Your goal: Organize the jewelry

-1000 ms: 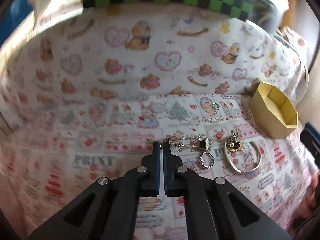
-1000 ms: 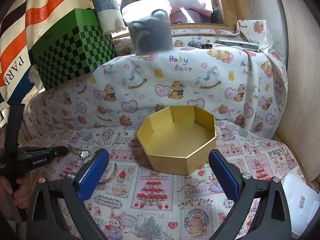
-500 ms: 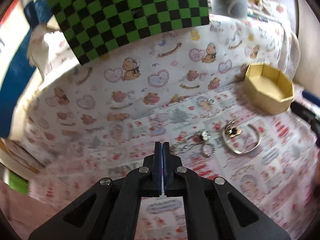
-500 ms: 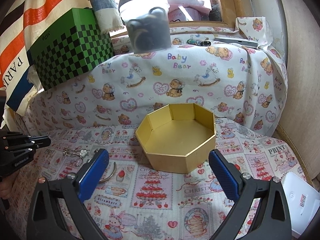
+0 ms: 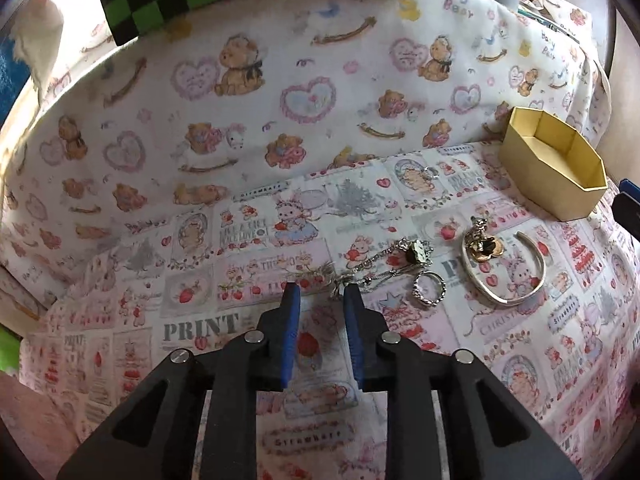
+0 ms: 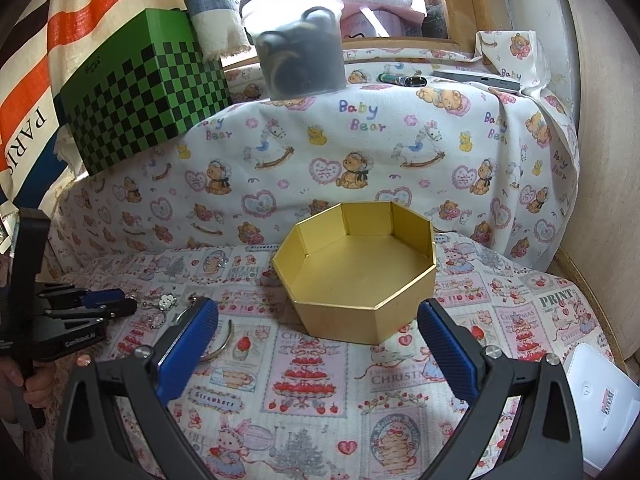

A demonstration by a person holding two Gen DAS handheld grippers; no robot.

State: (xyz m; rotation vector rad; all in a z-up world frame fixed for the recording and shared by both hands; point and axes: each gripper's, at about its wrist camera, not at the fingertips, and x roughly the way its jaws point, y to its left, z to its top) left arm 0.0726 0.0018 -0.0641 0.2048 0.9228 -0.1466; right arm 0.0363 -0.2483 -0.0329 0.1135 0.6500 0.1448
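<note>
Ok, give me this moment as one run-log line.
left gripper: jaws just opening, nothing between, at chain end | right gripper: open, empty, facing gold box | box: empty | ring, bangle: on cloth

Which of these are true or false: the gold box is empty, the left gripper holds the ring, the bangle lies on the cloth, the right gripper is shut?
1. The gold box is empty. True.
2. The left gripper holds the ring. False: its jaws, just opening, have nothing between them; the ring lies on the cloth.
3. The bangle lies on the cloth. True.
4. The right gripper is shut. False: it stands wide open.
</note>
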